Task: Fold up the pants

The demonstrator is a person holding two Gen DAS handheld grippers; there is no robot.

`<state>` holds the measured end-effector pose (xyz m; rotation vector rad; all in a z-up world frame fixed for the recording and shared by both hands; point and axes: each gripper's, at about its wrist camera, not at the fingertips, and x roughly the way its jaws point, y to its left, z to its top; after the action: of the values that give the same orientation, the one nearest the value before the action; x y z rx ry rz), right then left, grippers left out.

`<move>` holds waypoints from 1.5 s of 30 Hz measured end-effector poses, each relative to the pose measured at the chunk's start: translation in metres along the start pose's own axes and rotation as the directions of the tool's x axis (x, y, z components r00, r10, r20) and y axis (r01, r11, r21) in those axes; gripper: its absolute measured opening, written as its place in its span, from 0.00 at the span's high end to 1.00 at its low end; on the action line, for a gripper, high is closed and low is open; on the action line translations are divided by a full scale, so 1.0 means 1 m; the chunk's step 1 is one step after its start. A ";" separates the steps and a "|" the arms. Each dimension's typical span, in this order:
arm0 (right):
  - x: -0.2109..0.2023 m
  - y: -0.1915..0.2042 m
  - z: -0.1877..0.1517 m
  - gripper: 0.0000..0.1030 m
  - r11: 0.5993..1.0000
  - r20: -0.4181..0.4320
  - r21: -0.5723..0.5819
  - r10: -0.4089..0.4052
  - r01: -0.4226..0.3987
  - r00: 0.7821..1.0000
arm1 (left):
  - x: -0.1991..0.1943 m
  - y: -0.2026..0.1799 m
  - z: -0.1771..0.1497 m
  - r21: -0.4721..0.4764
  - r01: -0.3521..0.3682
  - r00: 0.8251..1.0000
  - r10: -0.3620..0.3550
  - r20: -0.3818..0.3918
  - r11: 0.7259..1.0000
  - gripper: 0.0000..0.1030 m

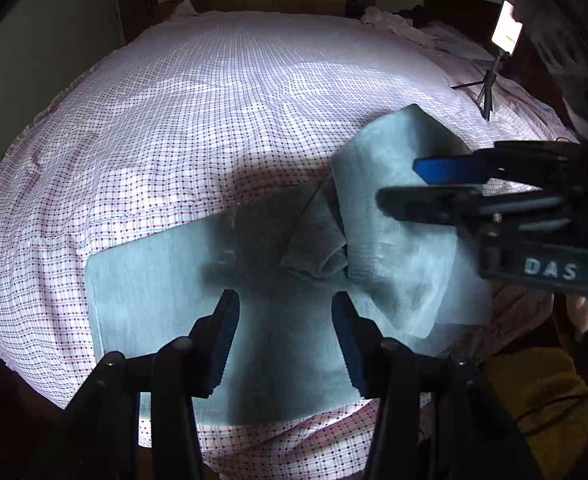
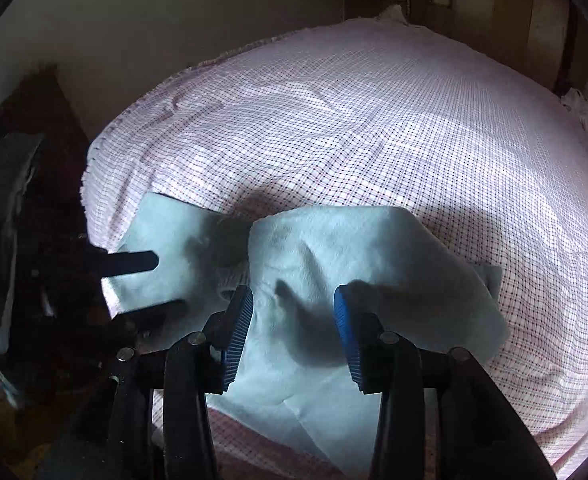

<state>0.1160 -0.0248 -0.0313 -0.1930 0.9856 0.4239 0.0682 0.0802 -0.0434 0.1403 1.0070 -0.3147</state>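
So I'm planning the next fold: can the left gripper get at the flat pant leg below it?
Probably yes: the left gripper is open over the flat pant leg, nothing between.

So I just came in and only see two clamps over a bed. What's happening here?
A person is folding light blue pants on a checked bedsheet, with a gripper in each hand. The left gripper hangs open over the flat part of the pants, gripping nothing. The right gripper is open too, over the part that is already folded across and still rumpled. A phone on a tripod stands at the far side of the bed.
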 end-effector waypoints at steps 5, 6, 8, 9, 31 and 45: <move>0.041 -0.008 0.006 0.66 1.000 -0.062 0.027 0.006 -0.005 0.998 | 0.018 -0.002 0.001 0.020 0.012 1.000 -0.012 -0.003 1.000 0.51; 0.045 -0.012 0.005 0.66 1.000 -0.058 0.031 0.007 -0.005 0.998 | 0.023 -0.002 0.002 0.022 0.004 1.000 -0.004 -0.002 1.000 0.51; 0.047 -0.018 0.004 0.70 0.999 -0.043 0.043 0.027 -0.025 0.999 | 0.031 -0.001 0.004 0.024 -0.008 1.000 0.008 -0.004 1.000 0.51; 0.047 -0.021 0.004 0.73 0.999 -0.036 0.045 0.031 -0.030 0.999 | 0.035 -0.001 0.004 0.024 -0.009 1.000 0.009 -0.007 1.000 0.51; -0.010 0.016 -0.049 0.72 0.970 -0.044 -0.245 -0.012 0.001 0.999 | 0.028 0.043 0.028 -0.163 0.003 0.984 0.026 0.176 0.987 0.49; 0.032 0.064 -0.080 0.50 0.881 -0.009 -0.440 -0.200 0.176 0.980 | 0.008 0.070 -0.016 -0.248 -0.051 0.993 0.077 0.094 0.967 0.49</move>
<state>0.0424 0.0137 -0.0998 -0.7074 0.9037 0.4591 0.0815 0.1490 -0.0607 -0.0671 0.9293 -0.1348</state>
